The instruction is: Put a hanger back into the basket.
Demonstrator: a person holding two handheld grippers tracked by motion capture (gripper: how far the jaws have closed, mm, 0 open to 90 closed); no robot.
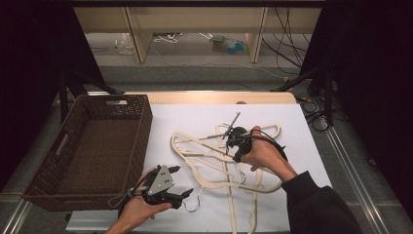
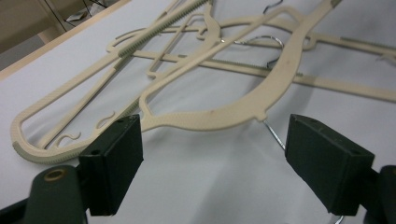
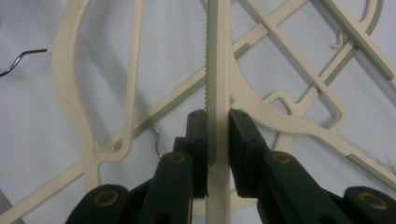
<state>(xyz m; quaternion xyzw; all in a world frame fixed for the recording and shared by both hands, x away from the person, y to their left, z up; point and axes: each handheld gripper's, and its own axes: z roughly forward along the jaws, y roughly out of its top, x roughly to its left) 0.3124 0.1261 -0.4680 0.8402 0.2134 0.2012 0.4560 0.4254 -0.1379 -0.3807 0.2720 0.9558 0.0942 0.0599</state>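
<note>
- A white-covered table (image 1: 204,117) is seen from the high view, with a pale wooden edge along its far side.
- A brown woven basket (image 1: 141,127) is set at the table's left edge, with handle slots cut in its walls; nothing can be seen inside it.
- A tangle of cream plastic hangers (image 1: 214,161) is spread over the middle of the sheet, well apart from the basket — their bars and shoulders are crossed over one another, and thin metal hooks are seen among them.
- The right gripper (image 1: 235,138) is held over the far part of the pile. In the right gripper view its jaws are closed on a ribbed hanger bar (image 3: 217,70), which runs straight up between the pads; other hangers are crossed beneath it.
- The left gripper (image 2: 212,154) is held near the table's near edge, between the basket and the pile. Its jaws are spread wide and nothing is held between them.
- In the left gripper view the curved shoulder of the nearest hanger (image 2: 219,114) lies just beyond the spread jaws, and its wire hook (image 2: 274,135) is seen beside the jaw at the right of that view — whether they touch cannot be told.
- Cables and some clutter are seen on the floor (image 1: 195,53) beyond the table.
</note>
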